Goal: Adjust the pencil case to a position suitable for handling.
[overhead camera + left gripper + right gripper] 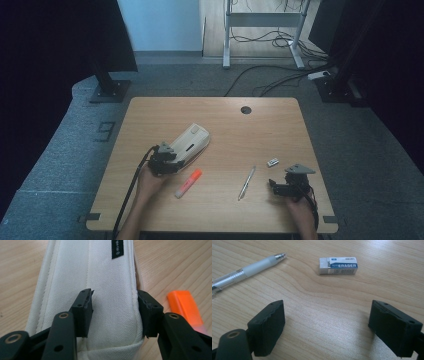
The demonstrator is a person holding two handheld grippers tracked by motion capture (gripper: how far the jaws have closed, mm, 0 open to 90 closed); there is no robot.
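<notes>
Pouch (100, 290): lies lengthwise straight ahead of the left gripper (115, 312), near end between its jaws, both pads touching fabric. Right gripper (327, 327): wide open, empty, eraser (338, 265) ahead.

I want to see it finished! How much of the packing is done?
Nothing looks packed yet. The left tongs are pinching the end of the white pencil case. The highlighter, pen and eraser lie loose on the table, and the right tongs are open, holding nothing.

pen (247, 183) centre-right | eraser (272, 162) beside it | highlighter (188, 183) | table (260, 130)
</notes>
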